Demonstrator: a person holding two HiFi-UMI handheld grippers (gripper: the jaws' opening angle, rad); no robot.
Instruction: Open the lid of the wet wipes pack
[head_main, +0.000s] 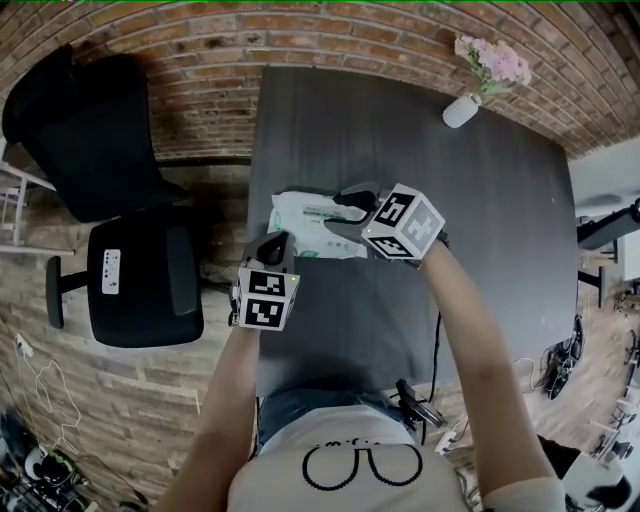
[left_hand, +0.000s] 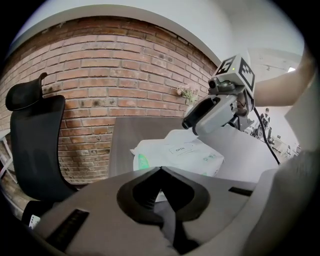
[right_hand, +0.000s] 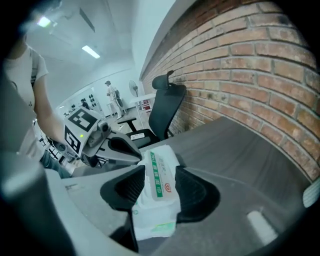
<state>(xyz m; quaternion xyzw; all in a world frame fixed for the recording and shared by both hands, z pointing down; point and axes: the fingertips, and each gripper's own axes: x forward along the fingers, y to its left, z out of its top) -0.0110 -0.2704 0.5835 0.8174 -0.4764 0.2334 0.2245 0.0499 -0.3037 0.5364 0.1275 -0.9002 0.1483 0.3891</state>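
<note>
A white wet wipes pack (head_main: 305, 222) lies on the dark table (head_main: 480, 240), its lid with a green stripe (right_hand: 161, 176) facing up. My right gripper (head_main: 348, 212) reaches over the pack's right half. In the right gripper view the pack (right_hand: 156, 210) fills the gap of that gripper (right_hand: 159, 187), and both pads touch it beside the lid. My left gripper (head_main: 275, 240) sits at the pack's near left corner. In the left gripper view its tips (left_hand: 160, 169) meet at the pack's (left_hand: 185, 152) near edge, with a white bit showing between the jaws.
A black office chair (head_main: 120, 200) stands left of the table, close to its left edge (head_main: 255, 200). A white vase with pink flowers (head_main: 470, 100) stands at the table's far side. Cables hang at the near right edge (head_main: 437, 350).
</note>
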